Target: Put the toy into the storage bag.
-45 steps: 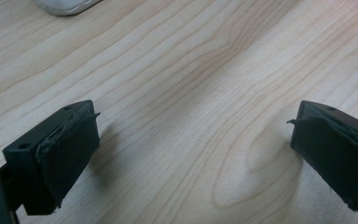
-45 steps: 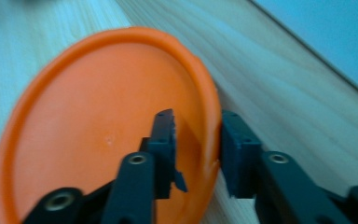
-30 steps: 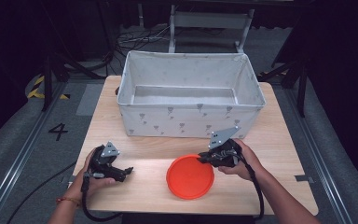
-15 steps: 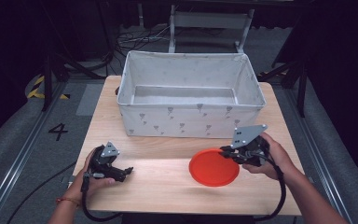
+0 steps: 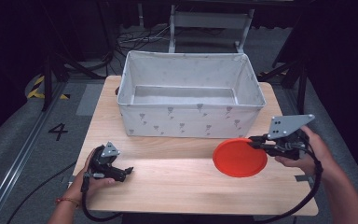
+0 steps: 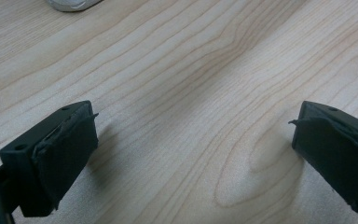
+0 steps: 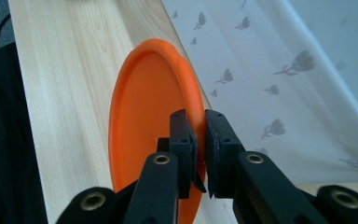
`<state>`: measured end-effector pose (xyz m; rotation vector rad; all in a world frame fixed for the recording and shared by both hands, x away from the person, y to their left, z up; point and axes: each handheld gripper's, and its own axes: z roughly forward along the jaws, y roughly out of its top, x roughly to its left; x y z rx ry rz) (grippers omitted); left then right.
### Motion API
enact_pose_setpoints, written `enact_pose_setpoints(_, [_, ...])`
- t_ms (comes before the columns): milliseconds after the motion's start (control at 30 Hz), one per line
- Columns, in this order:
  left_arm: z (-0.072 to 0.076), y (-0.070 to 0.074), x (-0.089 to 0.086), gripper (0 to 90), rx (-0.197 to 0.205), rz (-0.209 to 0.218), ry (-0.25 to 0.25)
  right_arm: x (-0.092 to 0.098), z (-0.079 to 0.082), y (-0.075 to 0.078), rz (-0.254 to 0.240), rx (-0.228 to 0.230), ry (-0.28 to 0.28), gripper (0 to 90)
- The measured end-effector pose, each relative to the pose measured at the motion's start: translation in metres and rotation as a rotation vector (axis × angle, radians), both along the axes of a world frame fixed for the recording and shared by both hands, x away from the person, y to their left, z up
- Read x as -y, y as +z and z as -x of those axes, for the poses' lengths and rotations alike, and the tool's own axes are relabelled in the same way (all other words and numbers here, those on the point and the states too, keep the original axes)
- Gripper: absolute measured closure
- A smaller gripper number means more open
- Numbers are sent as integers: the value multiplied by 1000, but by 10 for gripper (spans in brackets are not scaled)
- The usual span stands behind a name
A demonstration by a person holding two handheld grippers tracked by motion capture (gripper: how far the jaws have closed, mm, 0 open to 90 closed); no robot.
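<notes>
Orange plastic is what we have in hand: the plate is pinched by its rim between the closed jaws of our right gripper, and it hangs over the right front part of the wooden table, just in front of the fabric bin. We judge that the rim grip is chosen because a flat plate offers no other edge to catch; in the right gripper view the plate stands on edge beside the bin's printed cloth wall, which suggests a lift toward the open top. Our left gripper rests low over bare wood at the table's left front, jaws spread wide with nothing between them, likely kept aside so it does not cross the plate's path. The bin looks empty inside, so the plate would go in without anything to dodge.
</notes>
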<state>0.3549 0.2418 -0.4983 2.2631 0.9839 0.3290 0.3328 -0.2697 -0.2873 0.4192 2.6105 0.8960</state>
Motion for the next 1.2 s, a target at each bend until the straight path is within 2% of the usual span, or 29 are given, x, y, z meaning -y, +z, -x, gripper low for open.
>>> enact_pose_setpoints(167, [0, 0, 0, 5, 1, 0, 1, 11, -4, 21, -13, 22, -17, 827])
enact_pose_setpoints(500, [0, 0, 0, 4, -1, 3, 3, 12, -17, 51, -9, 58, -25, 827])
enact_pose_setpoints(533, [0, 0, 0, 4, 2, 0, 3, 11, -20, 60, -8, 68, -26, 827])
enact_pose_setpoints(567, [0, 0, 0, 4, 2, 0, 3, 11, -20, 60, -8, 68, -26, 827])
enact_pose_setpoints(667, [0, 0, 0, 4, 3, 0, 3, 11, -24, 73, -7, 85, -29, 827])
enact_pose_setpoints(700, [0, 0, 0, 4, 2, 0, 3, 11, -28, 84, -13, 98, -33, 827])
enact_pose_setpoints(767, [0, 0, 0, 4, -1, 2, 4, 11, -29, 87, -20, 99, -37, 827])
enact_pose_setpoints(800, [0, 0, 0, 5, 0, 1, 4, 11, -33, 96, -34, 114, -45, 827])
enact_pose_setpoints(967, [0, 0, 0, 5, 1, 0, 6, 9, -43, 109, -41, 135, -65, 827])
enact_pose_setpoints(1200, [0, 0, 0, 4, 1, 0, 6, 0, -68, 124, -32, 165, -104, 827])
